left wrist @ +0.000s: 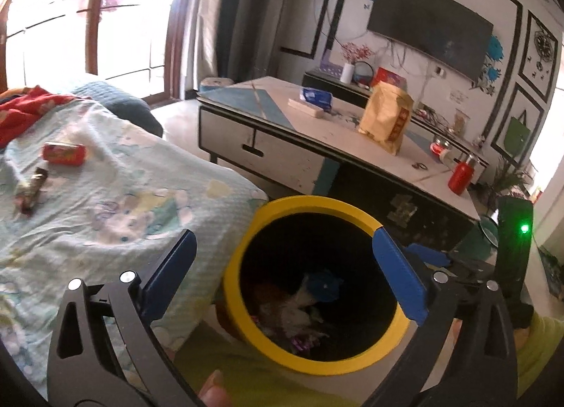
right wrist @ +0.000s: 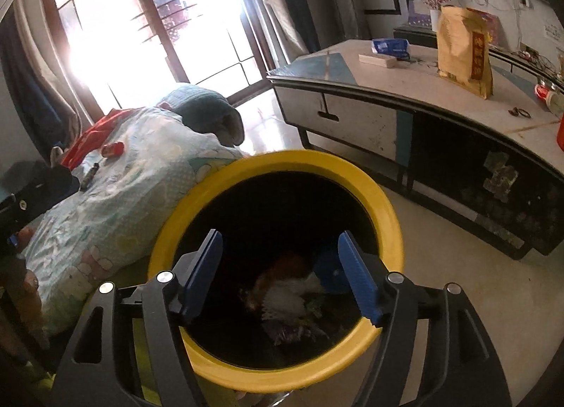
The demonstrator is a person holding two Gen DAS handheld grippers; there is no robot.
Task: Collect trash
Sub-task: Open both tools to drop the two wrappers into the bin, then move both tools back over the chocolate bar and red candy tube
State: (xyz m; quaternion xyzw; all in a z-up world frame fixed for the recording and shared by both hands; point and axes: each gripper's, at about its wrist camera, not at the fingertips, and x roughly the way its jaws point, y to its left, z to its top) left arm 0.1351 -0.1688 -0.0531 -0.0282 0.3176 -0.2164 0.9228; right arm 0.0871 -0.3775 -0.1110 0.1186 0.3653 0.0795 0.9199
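Note:
A bin with a yellow rim [left wrist: 278, 208] [right wrist: 384, 202] stands on the floor beside a bed and holds several pieces of crumpled trash [left wrist: 299, 304] [right wrist: 282, 297]. My left gripper [left wrist: 282, 266] is open and empty, above the bin's near left side. My right gripper [right wrist: 282, 266] is open and empty, right over the bin's mouth. On the bed's light quilt [left wrist: 116, 195] [right wrist: 116, 195] lie a red wrapper [left wrist: 64, 154] [right wrist: 112, 149] and a dark wrapper [left wrist: 31, 188] [right wrist: 90, 171].
A low white and black coffee table [left wrist: 282, 149] [right wrist: 370, 114] stands beyond the bin, with a yellow bag [left wrist: 386, 118] [right wrist: 463, 49], a blue packet [left wrist: 315, 97] and a red bottle [left wrist: 460, 176]. A TV [left wrist: 430, 26] hangs on the far wall. Bright windows are at the left.

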